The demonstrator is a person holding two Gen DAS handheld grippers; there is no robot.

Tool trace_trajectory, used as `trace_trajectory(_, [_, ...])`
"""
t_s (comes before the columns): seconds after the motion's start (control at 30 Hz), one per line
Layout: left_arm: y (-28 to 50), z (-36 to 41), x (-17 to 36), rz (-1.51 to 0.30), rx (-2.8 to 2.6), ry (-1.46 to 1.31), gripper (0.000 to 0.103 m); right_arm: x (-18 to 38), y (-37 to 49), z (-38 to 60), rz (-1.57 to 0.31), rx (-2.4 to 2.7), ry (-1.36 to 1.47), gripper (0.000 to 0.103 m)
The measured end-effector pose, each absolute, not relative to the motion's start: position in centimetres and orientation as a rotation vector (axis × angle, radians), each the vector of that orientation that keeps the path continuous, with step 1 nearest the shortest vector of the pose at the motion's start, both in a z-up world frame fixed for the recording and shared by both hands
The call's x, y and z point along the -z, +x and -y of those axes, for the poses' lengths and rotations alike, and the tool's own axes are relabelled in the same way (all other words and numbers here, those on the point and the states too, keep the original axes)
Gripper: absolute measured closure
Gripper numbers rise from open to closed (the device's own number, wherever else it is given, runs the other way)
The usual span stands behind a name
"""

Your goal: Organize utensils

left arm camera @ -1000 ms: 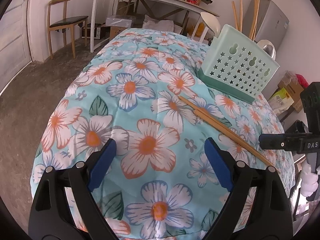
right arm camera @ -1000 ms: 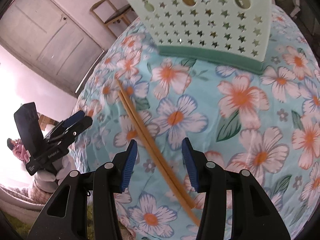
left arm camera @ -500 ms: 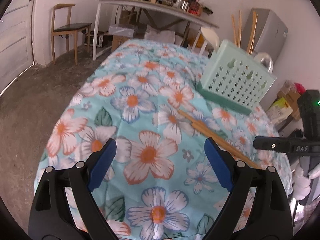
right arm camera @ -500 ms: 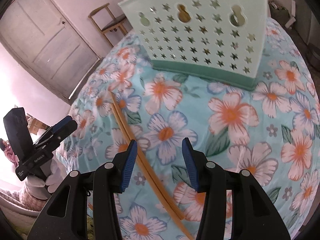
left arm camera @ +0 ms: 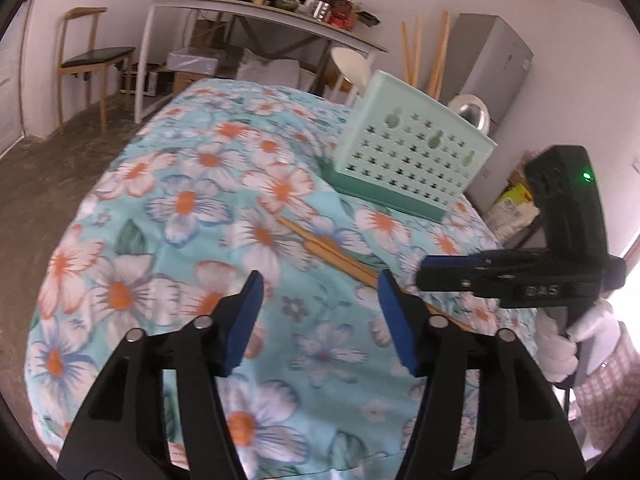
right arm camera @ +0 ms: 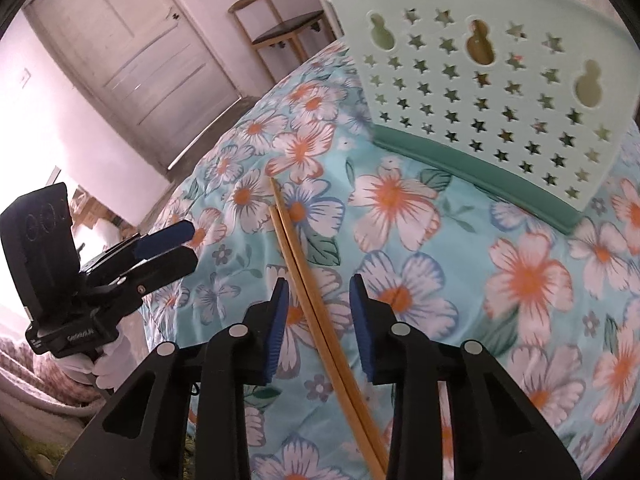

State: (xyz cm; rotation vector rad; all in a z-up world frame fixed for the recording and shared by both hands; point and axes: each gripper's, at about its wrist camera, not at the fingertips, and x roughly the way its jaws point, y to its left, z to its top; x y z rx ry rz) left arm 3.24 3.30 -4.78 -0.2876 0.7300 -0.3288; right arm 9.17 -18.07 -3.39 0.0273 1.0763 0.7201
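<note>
While closing, right tongs (right arm camera: 316,312) straddle the chopsticks (right arm camera: 298,264) near the holder (right arm camera: 480,92), pads not touching yet. Left tongs (left arm camera: 320,316) narrow on nothing, idle.

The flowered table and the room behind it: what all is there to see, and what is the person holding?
Chopsticks: two, light wood, lying side by side on the cloth, between the right tongs' pads but not pinched.
Utensil holder: one, mint green with star holes, standing on the cloth's far side; chopsticks and a white spoon stick up from it.
Tablecloth: one, turquoise with orange-white flowers, covering the table.
Chair: one, wooden with dark seat, by the far wall.
Workbench: one, white-legged, cluttered, at the back.
Door: one, white, shut.
Left tongs: black with blue pads, closing, nothing between them.
Right tongs: same make, closing around the chopsticks.
</note>
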Motion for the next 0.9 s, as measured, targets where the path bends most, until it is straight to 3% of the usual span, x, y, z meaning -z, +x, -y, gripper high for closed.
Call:
trace_trajectory(0.1, [3.4,-2.6,5.0,-0.745,0.36,-0.29,0.062,3.8,9.5,17.5,-1.085,-0.744,0.003,0.078])
trace_trajectory(0.3, [4.0,-1.6,5.5,-0.767,0.407,-0.291,0.073,4.9,10.3,16.7,-1.11,-0.773,-0.043,0.088])
trace_trajectory(0.67, [5.6,-0.1,6.5,-0.83,0.445,-0.304,0.084,5.1,10.1,16.9,-1.107,-0.841,-0.073,0.089])
trace_trajectory(0.9, [6.3,0.0,7.1,-0.858,0.448,-0.336,0.084,5.2,10.3,16.6,-1.082,-0.814,-0.117,0.089])
